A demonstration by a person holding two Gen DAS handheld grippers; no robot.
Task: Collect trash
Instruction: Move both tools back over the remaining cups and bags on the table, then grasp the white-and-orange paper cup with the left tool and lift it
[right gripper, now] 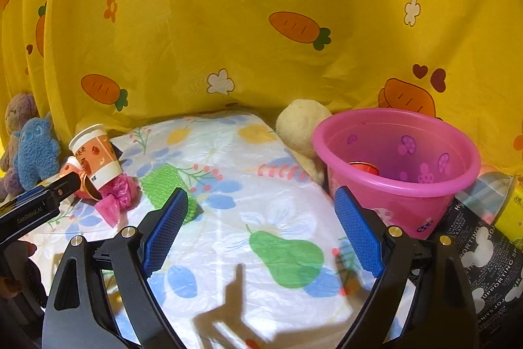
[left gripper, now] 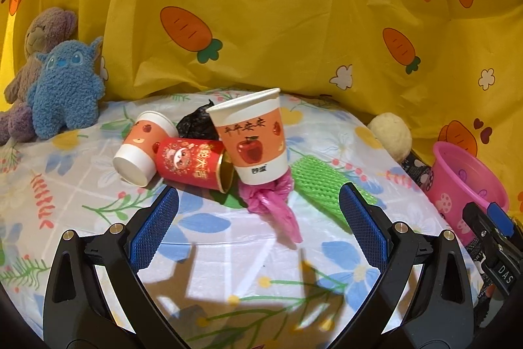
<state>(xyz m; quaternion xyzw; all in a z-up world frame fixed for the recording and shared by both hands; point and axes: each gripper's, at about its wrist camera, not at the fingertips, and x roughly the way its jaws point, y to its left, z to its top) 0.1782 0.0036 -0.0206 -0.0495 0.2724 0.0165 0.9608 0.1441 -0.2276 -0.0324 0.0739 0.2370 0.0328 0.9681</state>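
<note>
A pile of trash lies on the flowered table cover point(left gripper: 228, 251): an upright orange apple cup point(left gripper: 253, 138), a red can-shaped cup point(left gripper: 193, 164) on its side, a tipped orange cup point(left gripper: 142, 148), a black crumpled bag point(left gripper: 196, 123), a pink plastic bag point(left gripper: 274, 201) and green foam netting point(left gripper: 322, 190). My left gripper point(left gripper: 258, 228) is open, just short of the pile, nothing between its fingers. My right gripper point(right gripper: 261, 229) is open over the cover, empty. The pink bin point(right gripper: 395, 165) stands right beside it, with a red cup point(right gripper: 364, 168) inside.
A yellow carrot-print curtain point(left gripper: 278, 5) closes off the back. A blue plush toy point(left gripper: 63, 90) and a purple one point(left gripper: 36, 38) sit at the back left. A cream plush ball point(right gripper: 300, 123) rests behind the bin. Black printed fabric point(right gripper: 483, 267) lies at the right.
</note>
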